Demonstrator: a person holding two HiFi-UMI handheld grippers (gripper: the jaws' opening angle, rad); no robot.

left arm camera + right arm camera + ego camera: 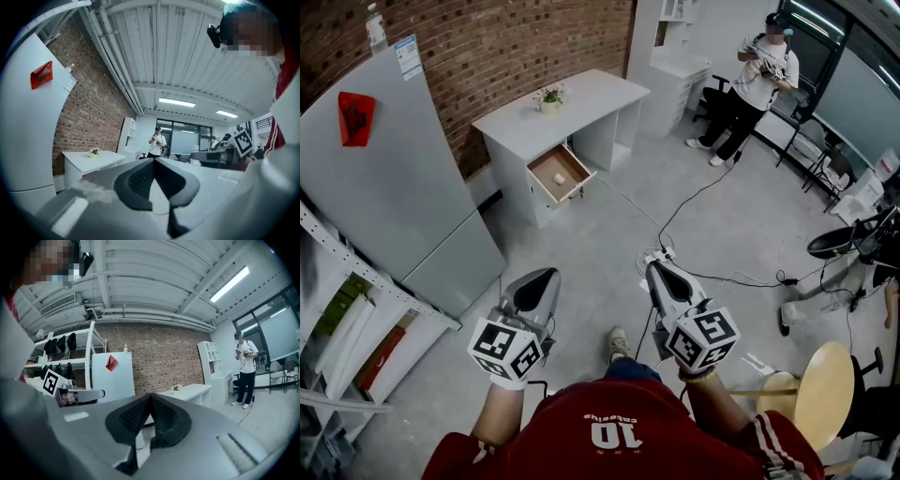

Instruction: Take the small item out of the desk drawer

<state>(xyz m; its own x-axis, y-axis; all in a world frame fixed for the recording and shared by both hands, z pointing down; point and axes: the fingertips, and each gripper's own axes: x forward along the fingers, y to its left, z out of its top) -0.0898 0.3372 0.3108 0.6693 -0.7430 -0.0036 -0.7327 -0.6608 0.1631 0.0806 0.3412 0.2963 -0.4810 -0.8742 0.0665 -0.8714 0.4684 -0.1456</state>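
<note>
A white desk (pixel 553 117) stands against the brick wall, far ahead of me. Its drawer (pixel 559 174) is pulled open, and a small pale item (pixel 557 177) lies inside on the brown bottom. My left gripper (pixel 546 275) is held low near my body, jaws shut and empty. My right gripper (pixel 653 267) is beside it, also shut with nothing between its fingers. Both are well short of the desk. In the left gripper view the desk (pixel 91 160) shows at left past the closed tips (pixel 154 160). The right gripper view shows the desk (pixel 187 392) beyond the closed tips (pixel 150 394).
A grey fridge (pixel 394 169) stands left of the desk, with shelving (pixel 347 328) nearer. A small plant (pixel 549 97) sits on the desk. Cables and a power strip (pixel 656 255) lie on the floor. A person (pixel 755 80) stands at back right; a wooden stool (pixel 820 384) is near right.
</note>
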